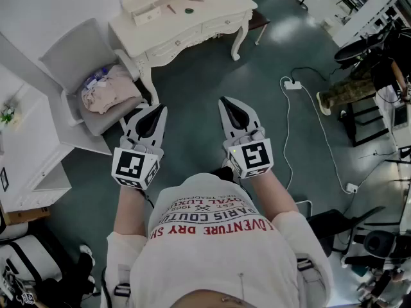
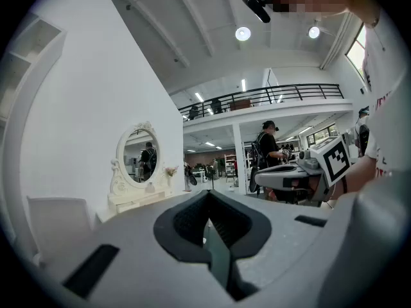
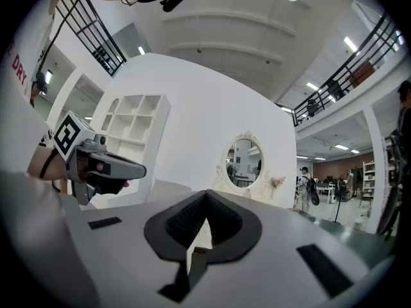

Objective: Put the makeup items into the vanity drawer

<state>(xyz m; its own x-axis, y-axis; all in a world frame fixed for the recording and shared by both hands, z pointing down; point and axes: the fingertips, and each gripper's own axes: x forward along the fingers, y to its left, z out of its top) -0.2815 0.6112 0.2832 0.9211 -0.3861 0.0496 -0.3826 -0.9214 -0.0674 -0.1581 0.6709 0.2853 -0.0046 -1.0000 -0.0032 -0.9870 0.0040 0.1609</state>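
The cream vanity table (image 1: 212,17) stands at the top of the head view, well beyond both grippers. Small makeup items lie on its top: a thin stick (image 1: 171,8), a dark round piece (image 1: 189,10) and a pale box (image 1: 148,15). Its front drawers (image 1: 172,43) look closed. My left gripper (image 1: 156,108) and right gripper (image 1: 225,100) are held level side by side over the floor, both shut and empty. The oval vanity mirror (image 2: 138,155) shows past the closed left gripper (image 2: 209,197), and the mirror (image 3: 244,162) shows again past the closed right gripper (image 3: 207,194).
A grey chair (image 1: 77,59) with a heap of pink cloth (image 1: 109,88) stands left of the vanity. A white cabinet (image 1: 32,146) is at the far left. A power strip (image 1: 293,85) and its white cable lie on the floor to the right, near equipment stands (image 1: 372,108).
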